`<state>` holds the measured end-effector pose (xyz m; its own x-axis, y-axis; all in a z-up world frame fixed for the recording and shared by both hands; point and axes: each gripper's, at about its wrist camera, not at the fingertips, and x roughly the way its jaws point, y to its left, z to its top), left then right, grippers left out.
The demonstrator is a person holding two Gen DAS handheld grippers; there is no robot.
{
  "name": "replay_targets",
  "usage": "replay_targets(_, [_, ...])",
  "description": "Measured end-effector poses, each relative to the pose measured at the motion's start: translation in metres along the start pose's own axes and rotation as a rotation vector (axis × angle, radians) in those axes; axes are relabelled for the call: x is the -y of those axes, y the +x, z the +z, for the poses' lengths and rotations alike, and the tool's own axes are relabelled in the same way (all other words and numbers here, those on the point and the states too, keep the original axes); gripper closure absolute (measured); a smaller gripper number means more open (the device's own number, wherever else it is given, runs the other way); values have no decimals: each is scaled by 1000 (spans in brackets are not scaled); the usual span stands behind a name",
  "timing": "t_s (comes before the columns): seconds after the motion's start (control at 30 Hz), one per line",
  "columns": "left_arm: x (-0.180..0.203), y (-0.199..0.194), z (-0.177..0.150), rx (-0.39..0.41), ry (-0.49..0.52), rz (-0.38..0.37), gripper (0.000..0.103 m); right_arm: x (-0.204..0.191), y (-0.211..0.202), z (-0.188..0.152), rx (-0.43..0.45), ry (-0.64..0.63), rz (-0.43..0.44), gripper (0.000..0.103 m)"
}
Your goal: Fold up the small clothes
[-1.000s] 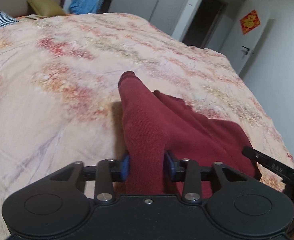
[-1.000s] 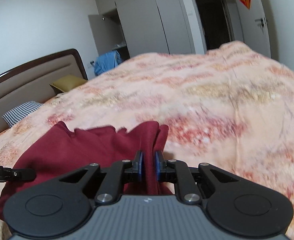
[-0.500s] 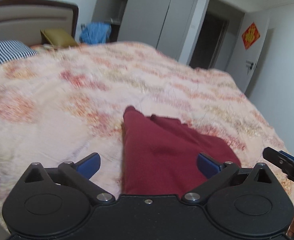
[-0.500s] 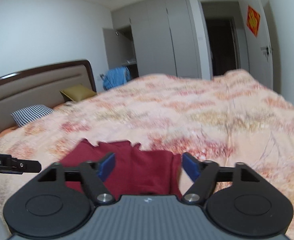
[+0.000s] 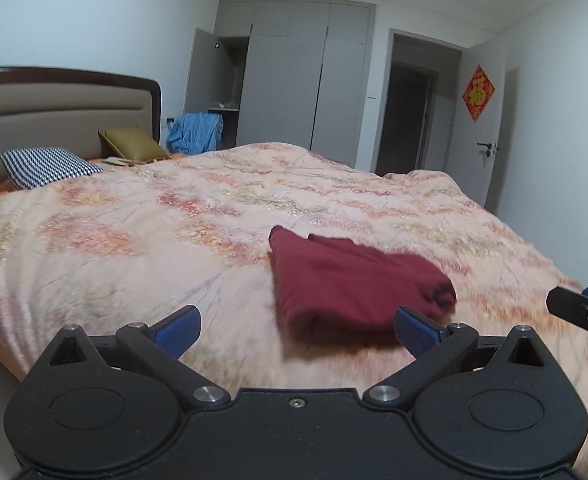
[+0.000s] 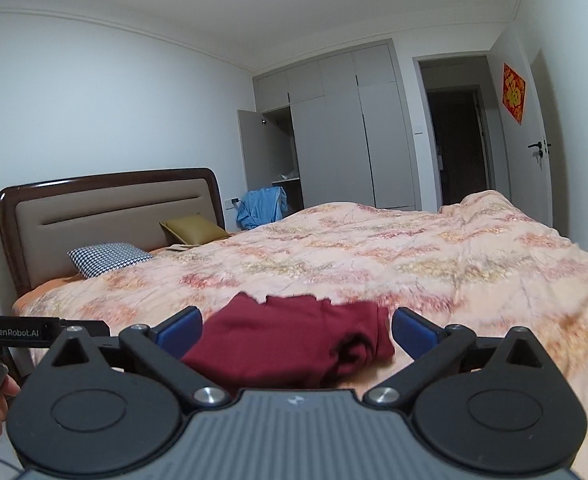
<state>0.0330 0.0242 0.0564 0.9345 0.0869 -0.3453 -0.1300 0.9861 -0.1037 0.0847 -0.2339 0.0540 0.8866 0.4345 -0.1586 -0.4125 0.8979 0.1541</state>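
Dark red garment (image 5: pixel 350 284) folded into a compact bundle, lying on the floral peach bedspread (image 5: pixel 133 240) near the bed's closer edge. From the left wrist view, one corner pointing away toward the far side, thicker layered edge at the right end; from the right wrist view, same garment (image 6: pixel 294 336) just ahead of the fingers, with rolled folds stacked at its right end.

Left gripper (image 5: pixel 297 330) spread wide, blue pads (image 5: pixel 175 326) well apart, nothing between them — garment lying beyond the tips, untouched. Right gripper (image 6: pixel 297 330) likewise spread wide, blue pads (image 6: pixel 414 330) flanking the view of the garment but apart from it, holding nothing. Tip of the right gripper poking into the left wrist view at the far right edge; left gripper's black body seen at the left edge of the right wrist view, part of a hand beneath it.

Farther back: padded headboard (image 6: pixel 109 216) with dark wood rim, houndstooth pillow (image 6: pixel 107 258) and olive cushion (image 6: pixel 193 228) at the bed's head, blue clothing (image 6: pixel 261 206) heaped beyond the bed's far side. Grey wardrobe (image 6: pixel 354 136) along the back wall with one door swung open, dark doorway (image 6: pixel 458 144) beside it, red decoration (image 6: pixel 514 92) on the white door.
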Motion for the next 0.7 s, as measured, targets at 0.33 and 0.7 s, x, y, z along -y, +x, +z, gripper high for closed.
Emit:
replay_targets(0.33, [-5, -39, -35, 12, 21, -25, 1, -16, -53, -38, -3, 29, -76, 0])
replay_targets(0.7, [-7, -47, -41, 19, 0, -38, 1, -22, -69, -42, 0, 17, -106, 0])
